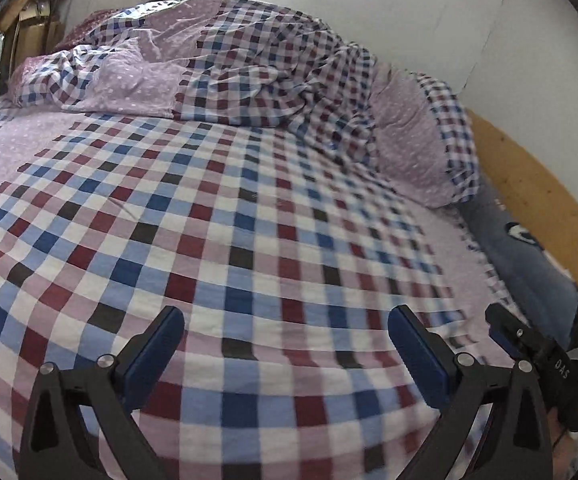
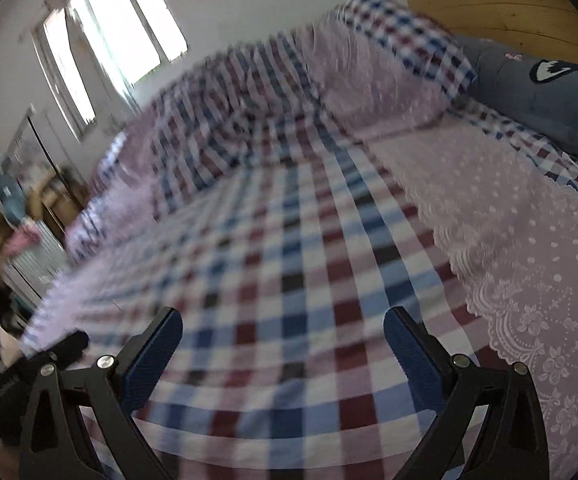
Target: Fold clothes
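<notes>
You held your left gripper (image 1: pixel 285 344) with its jaws spread wide and nothing between them, low over the checked bedsheet (image 1: pixel 217 240). Your right gripper (image 2: pixel 283 344) was equally wide and empty above the same sheet. No garment for folding showed; only a rumpled duvet (image 1: pixel 217 60) lay beyond.

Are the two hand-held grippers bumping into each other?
Apart. The left wrist view shows the right hand-held gripper beside the left hand-held gripper, with checked sheet visible between.
</notes>
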`<state>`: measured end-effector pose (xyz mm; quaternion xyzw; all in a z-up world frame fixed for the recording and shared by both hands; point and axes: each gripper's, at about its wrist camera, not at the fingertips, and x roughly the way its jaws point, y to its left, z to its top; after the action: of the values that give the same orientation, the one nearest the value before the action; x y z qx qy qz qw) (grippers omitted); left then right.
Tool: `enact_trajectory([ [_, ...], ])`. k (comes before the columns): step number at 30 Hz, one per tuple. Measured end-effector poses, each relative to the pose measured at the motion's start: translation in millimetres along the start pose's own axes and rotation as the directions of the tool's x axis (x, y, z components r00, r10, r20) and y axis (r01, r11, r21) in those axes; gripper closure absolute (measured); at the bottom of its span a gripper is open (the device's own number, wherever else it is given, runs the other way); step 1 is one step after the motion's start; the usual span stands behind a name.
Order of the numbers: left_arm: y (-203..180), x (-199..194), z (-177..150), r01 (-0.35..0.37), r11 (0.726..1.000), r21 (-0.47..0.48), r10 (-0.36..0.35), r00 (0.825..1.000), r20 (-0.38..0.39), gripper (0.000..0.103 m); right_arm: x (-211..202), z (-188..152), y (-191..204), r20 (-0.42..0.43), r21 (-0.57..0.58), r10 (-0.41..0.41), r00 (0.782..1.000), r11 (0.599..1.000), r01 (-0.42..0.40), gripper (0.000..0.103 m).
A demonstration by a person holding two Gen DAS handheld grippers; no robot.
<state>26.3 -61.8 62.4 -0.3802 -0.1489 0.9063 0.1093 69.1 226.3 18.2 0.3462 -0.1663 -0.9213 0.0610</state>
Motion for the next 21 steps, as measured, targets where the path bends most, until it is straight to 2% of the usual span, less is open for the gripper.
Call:
enact_trajectory([
  [6,0.6,25.2,-1.6,-0.074,0.996,0.050,0.076,0.996,-0.045,0.000,32.5,-7.9,-0.3,-0.072,-0.059,-0.063,0.995,0.997,0.058,0.000],
  [9,-3.0,38.2,-6.5,-0.110,0.988,0.106,0.117,0.991,-0.070,0.000,48.0,-12.4,-1.1,-0.111,-0.093,-0.114,0.987,0.990,0.104,0.000],
  [15,-13.2,60.1,-16.1,-0.125,0.973,0.195,0.150,0.982,-0.119,0.000,72.6,-21.4,9.5,-0.185,-0.185,-0.171,0.968,0.973,0.136,0.000],
  [21,-11.7,66.7,-21.5,-0.152,0.967,0.204,0.178,0.977,-0.116,0.000,83.3,-30.1,14.4,-0.195,-0.232,-0.222,0.955,0.957,0.174,0.000],
])
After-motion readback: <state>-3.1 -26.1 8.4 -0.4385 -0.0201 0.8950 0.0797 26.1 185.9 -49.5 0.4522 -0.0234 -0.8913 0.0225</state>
